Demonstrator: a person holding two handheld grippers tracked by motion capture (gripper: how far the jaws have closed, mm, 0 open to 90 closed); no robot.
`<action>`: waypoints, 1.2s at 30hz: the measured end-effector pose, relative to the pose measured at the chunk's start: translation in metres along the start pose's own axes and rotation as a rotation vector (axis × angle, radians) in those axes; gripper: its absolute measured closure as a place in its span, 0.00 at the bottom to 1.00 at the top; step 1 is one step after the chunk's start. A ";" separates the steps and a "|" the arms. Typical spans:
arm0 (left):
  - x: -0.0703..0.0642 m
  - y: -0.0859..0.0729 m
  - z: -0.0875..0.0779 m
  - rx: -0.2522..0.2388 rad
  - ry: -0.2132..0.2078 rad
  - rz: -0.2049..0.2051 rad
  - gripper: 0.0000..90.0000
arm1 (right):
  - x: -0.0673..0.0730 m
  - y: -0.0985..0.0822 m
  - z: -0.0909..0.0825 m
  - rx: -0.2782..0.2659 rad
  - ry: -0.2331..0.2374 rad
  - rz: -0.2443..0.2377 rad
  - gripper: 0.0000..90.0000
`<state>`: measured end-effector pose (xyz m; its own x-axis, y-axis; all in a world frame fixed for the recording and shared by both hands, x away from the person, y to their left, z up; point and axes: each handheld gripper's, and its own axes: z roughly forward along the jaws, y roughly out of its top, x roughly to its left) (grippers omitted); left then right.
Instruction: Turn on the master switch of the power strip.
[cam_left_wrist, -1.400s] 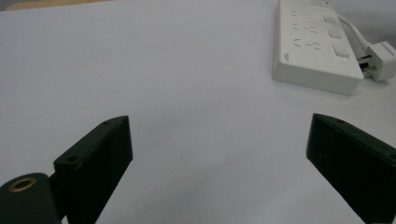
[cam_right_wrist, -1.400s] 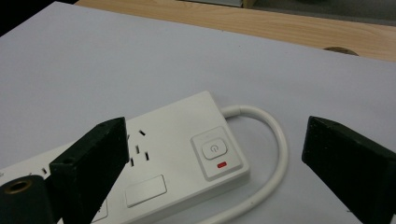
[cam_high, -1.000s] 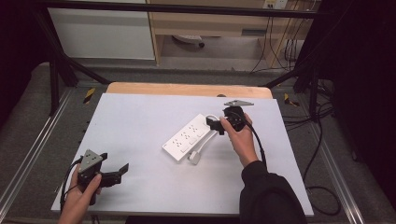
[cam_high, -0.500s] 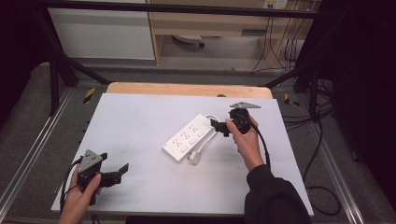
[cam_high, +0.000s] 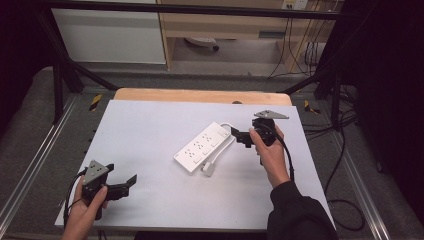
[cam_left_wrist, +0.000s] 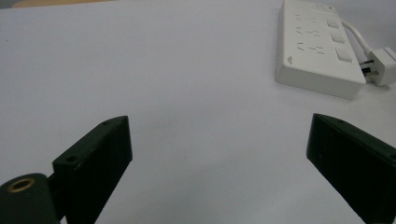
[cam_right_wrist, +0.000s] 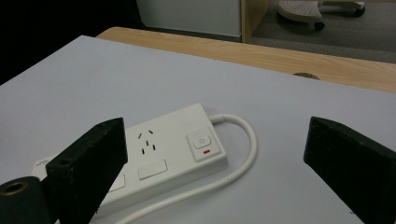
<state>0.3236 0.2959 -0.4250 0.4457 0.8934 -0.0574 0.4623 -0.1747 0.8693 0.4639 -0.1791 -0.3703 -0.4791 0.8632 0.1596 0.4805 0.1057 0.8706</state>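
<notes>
A white power strip (cam_high: 202, 146) lies diagonally in the middle of the white table top (cam_high: 150, 125), its cable looping round to a white plug (cam_high: 208, 168) beside it. My right gripper (cam_high: 240, 136) is open just right of the strip's switch end, jaws pointing at it and holding nothing. Its own view shows the power strip (cam_right_wrist: 159, 149), a red-marked switch (cam_right_wrist: 201, 142) and the cable (cam_right_wrist: 245, 140) between the wide jaws of the right gripper (cam_right_wrist: 215, 125). My left gripper (cam_high: 126, 184) is open and empty at the near left corner; past the left gripper (cam_left_wrist: 219, 123) lie the power strip (cam_left_wrist: 317, 46) and plug (cam_left_wrist: 383, 65).
A wooden table edge (cam_high: 200, 95) shows beyond the white sheet. Black frame bars (cam_high: 60, 75) and metal rails flank the table. Cables (cam_high: 300, 50) and a cabinet stand on the floor behind. Bare white surface separates the left gripper from the strip.
My right gripper has drifted a little to the right and toward the person, away from the strip's end. The left gripper and the power strip have stayed put.
</notes>
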 end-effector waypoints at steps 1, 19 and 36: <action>0.000 0.000 0.000 0.000 0.001 -0.001 0.07 | -0.001 -0.002 -0.002 -0.004 0.001 0.002 0.08; 0.001 -0.001 0.000 0.010 0.010 -0.002 0.07 | -0.015 -0.026 -0.049 -0.024 -0.027 -0.017 0.07; 0.002 -0.002 -0.001 0.012 0.011 -0.019 0.07 | -0.020 -0.054 -0.074 -0.091 -0.032 -0.053 0.05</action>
<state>0.3231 0.2987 -0.4261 0.4283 0.9011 -0.0680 0.4794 -0.1628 0.8624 0.3933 -0.2384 -0.3865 -0.4779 0.8729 0.0988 0.3862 0.1077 0.9161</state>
